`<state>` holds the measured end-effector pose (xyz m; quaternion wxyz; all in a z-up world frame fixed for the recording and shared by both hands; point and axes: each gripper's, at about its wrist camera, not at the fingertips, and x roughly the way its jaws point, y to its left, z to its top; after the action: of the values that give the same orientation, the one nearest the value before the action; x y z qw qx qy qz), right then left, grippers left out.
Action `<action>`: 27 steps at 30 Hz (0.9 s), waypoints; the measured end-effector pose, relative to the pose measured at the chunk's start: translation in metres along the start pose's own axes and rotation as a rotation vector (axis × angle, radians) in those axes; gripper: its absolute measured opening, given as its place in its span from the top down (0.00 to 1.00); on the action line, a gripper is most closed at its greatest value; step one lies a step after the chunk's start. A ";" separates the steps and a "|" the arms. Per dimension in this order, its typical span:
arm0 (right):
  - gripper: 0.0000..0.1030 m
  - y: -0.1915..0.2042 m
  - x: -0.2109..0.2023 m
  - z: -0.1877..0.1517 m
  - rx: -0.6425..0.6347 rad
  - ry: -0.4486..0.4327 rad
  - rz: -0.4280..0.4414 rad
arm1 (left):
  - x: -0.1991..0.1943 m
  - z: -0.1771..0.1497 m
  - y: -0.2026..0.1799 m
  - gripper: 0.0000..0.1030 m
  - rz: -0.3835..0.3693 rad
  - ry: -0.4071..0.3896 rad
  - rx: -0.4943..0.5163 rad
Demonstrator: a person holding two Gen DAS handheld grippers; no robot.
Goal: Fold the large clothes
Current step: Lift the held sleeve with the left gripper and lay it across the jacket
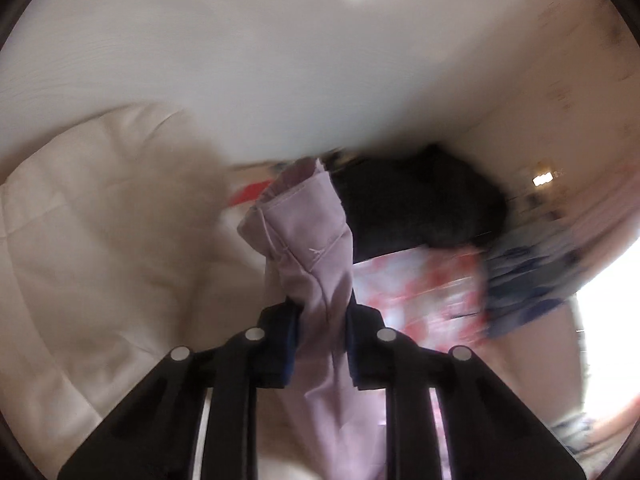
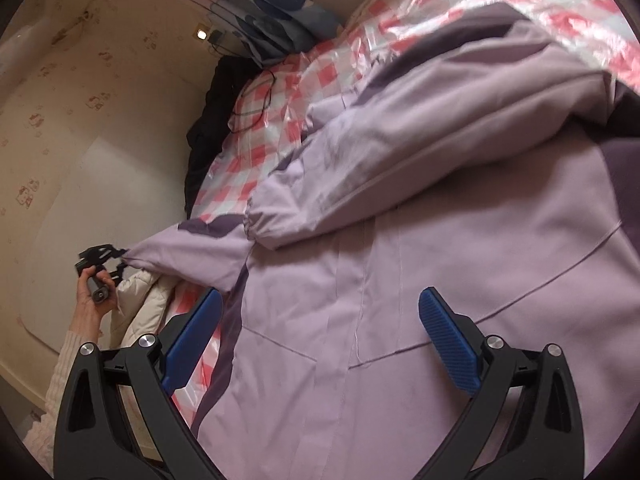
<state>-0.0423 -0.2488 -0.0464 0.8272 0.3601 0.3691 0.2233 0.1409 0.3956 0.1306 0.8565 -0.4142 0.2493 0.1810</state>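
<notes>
A large lilac jacket point(image 2: 400, 280) with dark purple panels lies spread on a bed with a pink checked cover point(image 2: 272, 120). One sleeve point(image 2: 420, 148) is folded across its body. My left gripper point(image 1: 322, 320) is shut on the cuff of the other sleeve point(image 1: 308, 224) and holds it lifted off the bed; it also shows in the right wrist view point(image 2: 104, 264), held out at the left of the jacket. My right gripper point(image 2: 320, 320) is open and empty, hovering just above the jacket's front.
A cream padded coat point(image 1: 100, 220) lies by the bed's edge point(image 2: 140, 304). A black garment point(image 2: 208, 120) lies against the wall. A blue patterned pillow point(image 2: 276, 12) sits at the bed's head. A thin black cable point(image 2: 256, 104) lies on the cover.
</notes>
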 end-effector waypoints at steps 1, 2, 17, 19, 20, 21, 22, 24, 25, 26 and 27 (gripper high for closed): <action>0.08 0.001 -0.003 0.002 -0.001 -0.011 -0.002 | -0.011 -0.002 -0.012 0.81 -0.044 -0.018 0.012; 0.08 0.001 -0.007 0.004 -0.005 -0.027 -0.005 | -0.022 -0.004 -0.026 0.82 -0.098 -0.029 0.029; 0.08 -0.036 -0.061 0.037 0.160 -0.247 0.013 | -0.111 -0.171 -0.280 0.85 -0.673 0.117 0.493; 0.08 -0.046 -0.071 0.040 0.203 -0.279 0.026 | -0.105 -0.208 -0.307 0.85 -0.715 0.170 0.548; 0.08 -0.051 -0.076 0.042 0.223 -0.293 0.033 | -0.103 -0.235 -0.322 0.85 -0.742 0.211 0.585; 0.08 -0.056 -0.082 0.043 0.247 -0.312 0.046 | -0.101 -0.253 -0.329 0.85 -0.758 0.239 0.605; 0.08 -0.061 -0.087 0.045 0.267 -0.329 0.053 | -0.097 -0.279 -0.340 0.85 -0.775 0.278 0.638; 0.08 -0.069 -0.099 0.046 0.295 -0.362 0.056 | -0.089 -0.324 -0.352 0.85 -0.793 0.340 0.699; 0.08 -0.072 -0.103 0.047 0.310 -0.376 0.061 | -0.082 -0.351 -0.358 0.85 -0.801 0.382 0.733; 0.08 -0.078 -0.109 0.047 0.335 -0.395 0.071 | -0.080 -0.369 -0.361 0.85 -0.803 0.410 0.757; 0.08 -0.082 -0.113 0.048 0.350 -0.406 0.076 | -0.068 -0.397 -0.361 0.85 -0.798 0.449 0.785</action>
<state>-0.0674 -0.3934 -0.0351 0.8004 0.5487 0.2151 0.1102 0.1626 -0.1426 0.1817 0.8736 -0.1567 0.2977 -0.3516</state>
